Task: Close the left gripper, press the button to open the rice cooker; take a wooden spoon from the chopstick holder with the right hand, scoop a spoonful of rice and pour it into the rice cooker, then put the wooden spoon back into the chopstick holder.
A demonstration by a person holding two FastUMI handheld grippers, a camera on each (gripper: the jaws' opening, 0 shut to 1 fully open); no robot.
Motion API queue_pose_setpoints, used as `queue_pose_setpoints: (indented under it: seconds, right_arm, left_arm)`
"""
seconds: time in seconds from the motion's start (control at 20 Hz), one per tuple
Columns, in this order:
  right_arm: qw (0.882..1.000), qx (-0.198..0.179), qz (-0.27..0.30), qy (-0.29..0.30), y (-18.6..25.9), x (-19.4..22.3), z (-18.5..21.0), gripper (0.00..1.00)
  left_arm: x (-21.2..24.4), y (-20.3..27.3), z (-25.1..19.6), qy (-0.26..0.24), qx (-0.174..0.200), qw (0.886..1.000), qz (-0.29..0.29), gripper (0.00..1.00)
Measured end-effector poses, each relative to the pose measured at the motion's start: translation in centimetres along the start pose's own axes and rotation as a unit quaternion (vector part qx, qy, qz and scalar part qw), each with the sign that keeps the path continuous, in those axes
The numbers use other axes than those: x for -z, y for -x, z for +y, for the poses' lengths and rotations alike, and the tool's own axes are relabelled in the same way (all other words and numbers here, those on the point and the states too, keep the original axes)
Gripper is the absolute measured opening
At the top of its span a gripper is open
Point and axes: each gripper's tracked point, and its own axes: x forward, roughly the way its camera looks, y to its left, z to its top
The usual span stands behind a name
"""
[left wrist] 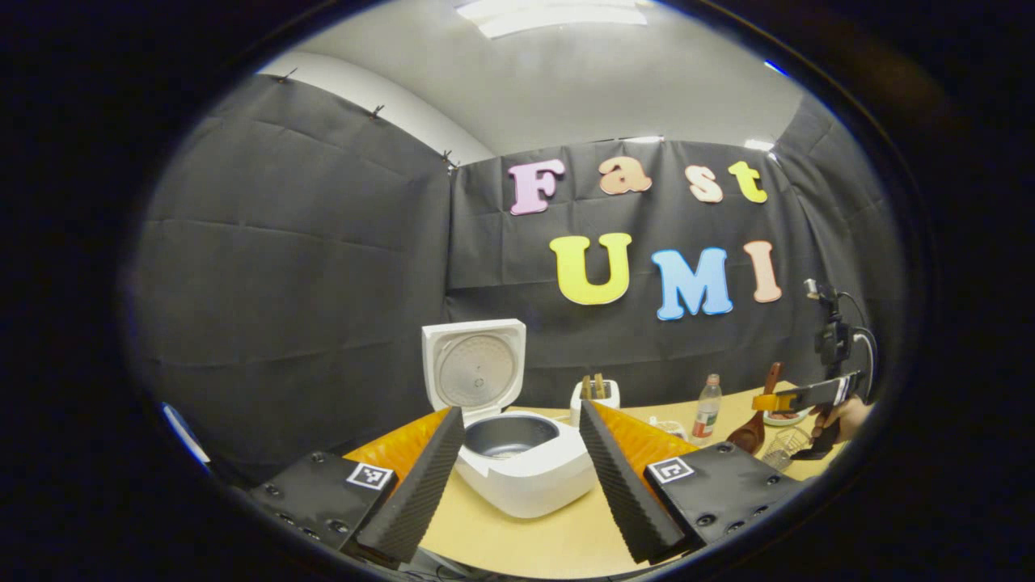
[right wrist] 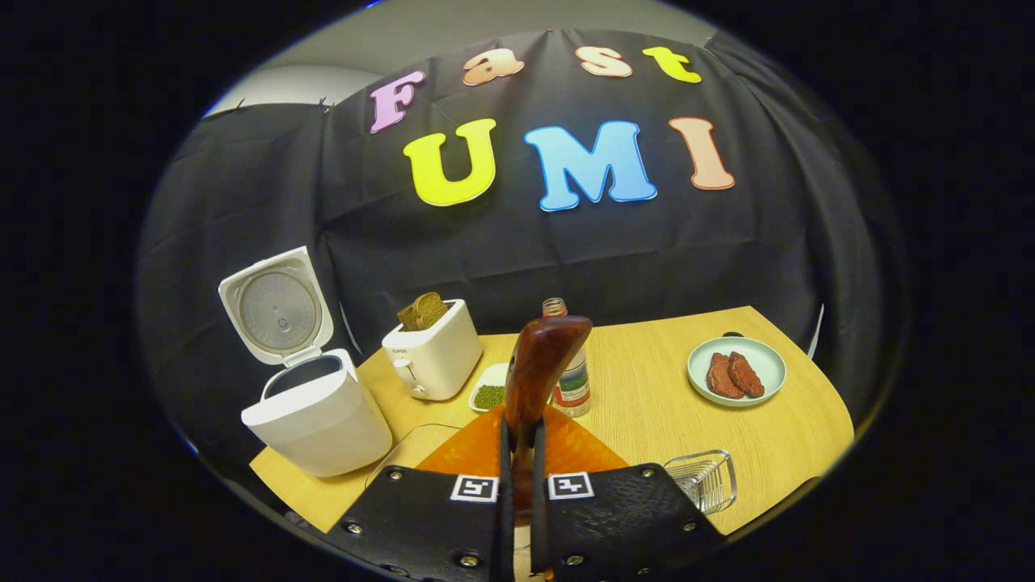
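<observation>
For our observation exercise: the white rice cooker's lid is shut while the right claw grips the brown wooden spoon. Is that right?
Not quite. The white rice cooker has its lid standing open, as the right gripper view shows. The right claw does grip the brown wooden spoon.

A white toaster (right wrist: 433, 356) with bread slices stands left of centre on the wooden table (right wrist: 663, 404). Just right of it lie a small dish of green beans (right wrist: 490, 394) and a clear bottle (right wrist: 571, 380). At right sits a plate of meat (right wrist: 736, 370); lower right, a clear ridged tray (right wrist: 705, 478).
</observation>
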Motion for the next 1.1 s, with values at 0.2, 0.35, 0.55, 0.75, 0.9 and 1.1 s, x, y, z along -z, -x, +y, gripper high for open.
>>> queue_pose_setpoints:
  seconds: [0.2,0.35,0.55,0.75,0.9,1.1]
  right_arm:
    - [0.996,0.022,0.000,0.083,-1.8,2.7,1.4,0.08]
    - [0.991,0.038,0.009,0.125,-2.9,5.0,1.9,0.08]
    - [0.984,0.056,0.031,0.164,-4.1,7.2,2.3,0.08]
    - [0.990,0.018,0.051,0.130,-4.2,8.4,4.8,0.08]
    - [0.995,-0.006,0.069,0.068,-3.9,9.0,6.0,0.08]
    - [0.995,-0.027,0.089,-0.036,-3.7,9.0,6.4,0.09]
  left_arm:
    - [0.8,0.1,2.6,-0.004,-0.013,1.000,0.010,0.96]
    - [0.7,0.3,3.8,-0.004,-0.022,1.000,0.006,0.98]
    - [0.7,0.5,4.9,-0.015,-0.029,0.999,0.005,0.96]
    - [0.9,0.6,5.4,-0.011,-0.035,0.999,0.007,0.99]
    - [0.6,0.7,5.4,-0.010,-0.039,0.999,0.006,0.96]
    - [0.4,0.7,5.0,-0.010,-0.039,0.999,0.005,0.96]
